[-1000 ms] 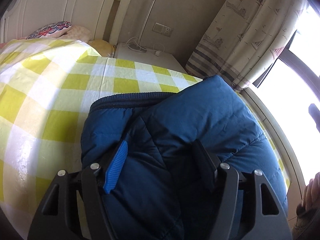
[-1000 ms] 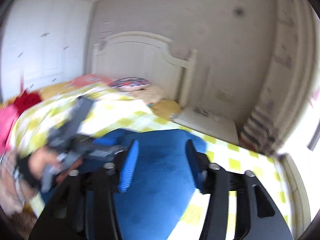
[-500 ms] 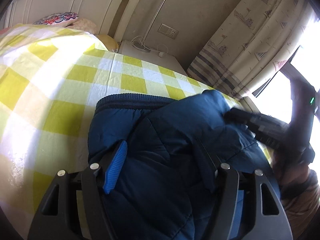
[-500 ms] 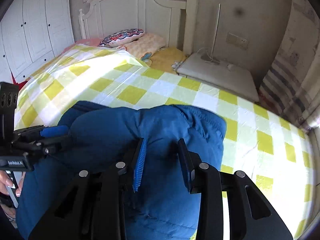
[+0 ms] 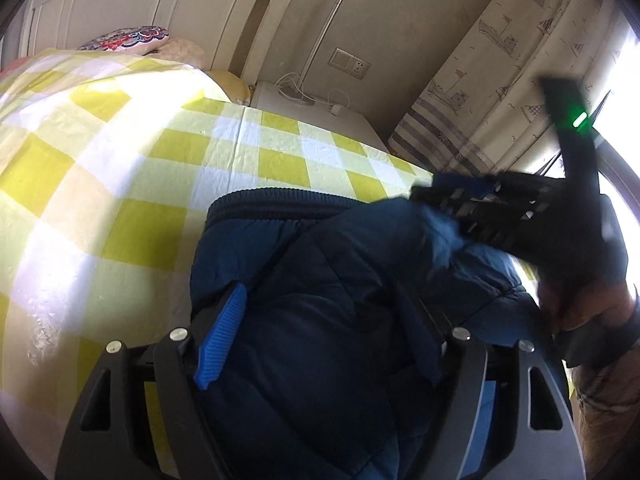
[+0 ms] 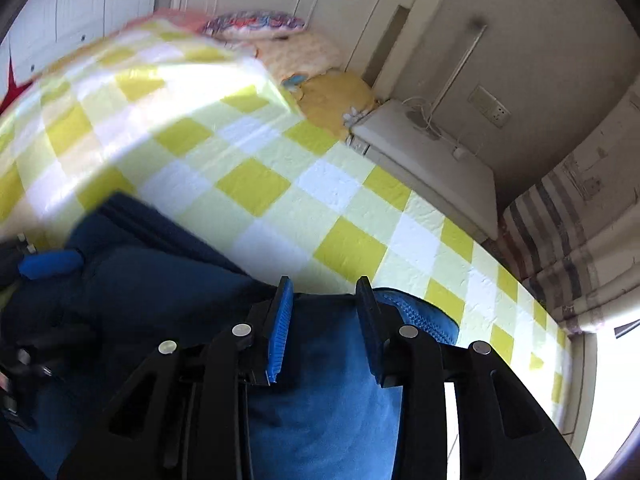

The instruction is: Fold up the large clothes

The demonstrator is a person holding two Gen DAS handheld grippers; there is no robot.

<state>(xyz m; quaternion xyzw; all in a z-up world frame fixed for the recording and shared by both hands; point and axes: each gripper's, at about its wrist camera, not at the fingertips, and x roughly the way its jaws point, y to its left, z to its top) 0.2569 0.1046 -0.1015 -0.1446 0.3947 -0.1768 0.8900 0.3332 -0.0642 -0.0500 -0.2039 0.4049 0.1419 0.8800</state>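
Note:
A dark blue quilted jacket (image 5: 320, 300) lies folded on the yellow-and-white checked bed cover (image 5: 120, 184). My left gripper (image 5: 320, 344) is open, its fingers straddling the jacket's near part. My right gripper (image 6: 324, 320) is open, jaws fairly narrow, over the jacket's far right edge (image 6: 328, 400). In the left wrist view the right gripper (image 5: 500, 208) reaches over the jacket's upper right corner. In the right wrist view the left gripper's blue pad (image 6: 52, 264) shows at the left edge.
A white headboard (image 5: 168, 12) and patterned pillows (image 5: 128, 38) are at the far end. A white bedside table (image 6: 424, 160) with cables stands past the bed. Striped curtains (image 5: 488, 92) and a bright window are at the right.
My right gripper has come down and forward over the jacket's far right edge, its jaws a little narrower. The left gripper has stayed open over the jacket, shifting slightly forward.

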